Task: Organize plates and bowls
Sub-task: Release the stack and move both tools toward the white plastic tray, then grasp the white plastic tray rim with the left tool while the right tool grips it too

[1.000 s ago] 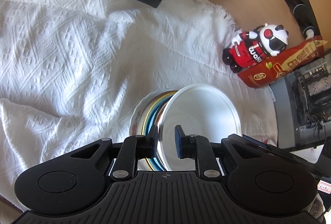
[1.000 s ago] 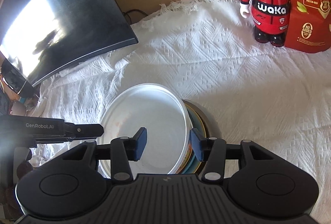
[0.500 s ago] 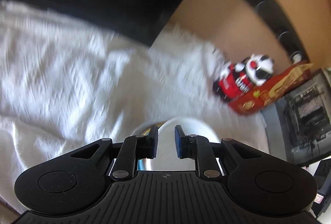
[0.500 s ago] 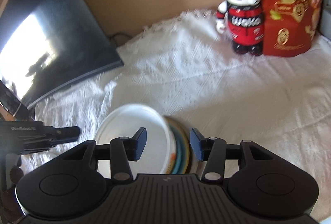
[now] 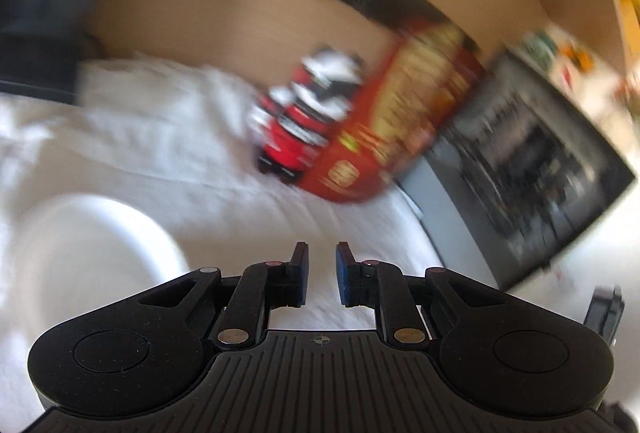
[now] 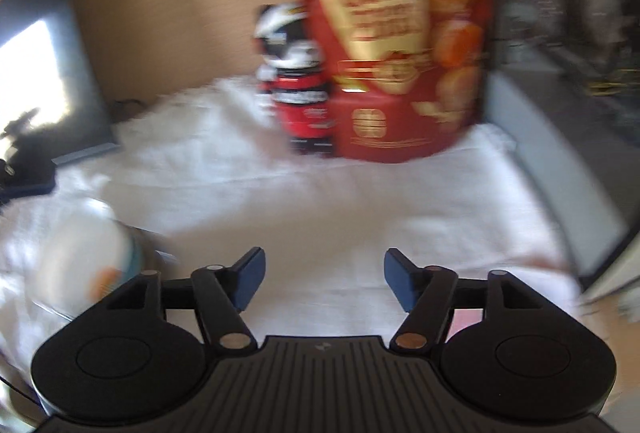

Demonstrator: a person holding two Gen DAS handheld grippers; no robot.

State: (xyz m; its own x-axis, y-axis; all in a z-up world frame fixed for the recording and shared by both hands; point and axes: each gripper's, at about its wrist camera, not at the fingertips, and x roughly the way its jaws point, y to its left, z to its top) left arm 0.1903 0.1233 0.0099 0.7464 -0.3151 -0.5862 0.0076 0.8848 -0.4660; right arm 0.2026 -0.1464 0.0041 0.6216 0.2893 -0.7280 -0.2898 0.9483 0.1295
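Open white cloth (image 6: pixel 360 201) lies ahead of the right gripper (image 6: pixel 324 279), whose jaws have just been opening with nothing between them. At the far edge, a toy figure (image 6: pixel 296 89) and a red pouch (image 6: pixel 400 45) stand touching, closing off the back against the tan wall (image 6: pixel 160 33). A dark, grey-framed box (image 5: pixel 532 169) walls in the right side. To the left, a white plate (image 5: pixel 84 253) atop a stack takes up the near corner, with a dark screen (image 6: pixel 48 73) behind it. The left gripper (image 5: pixel 322 275), jaws nearly together and empty, sits over bare cloth beside the plate.
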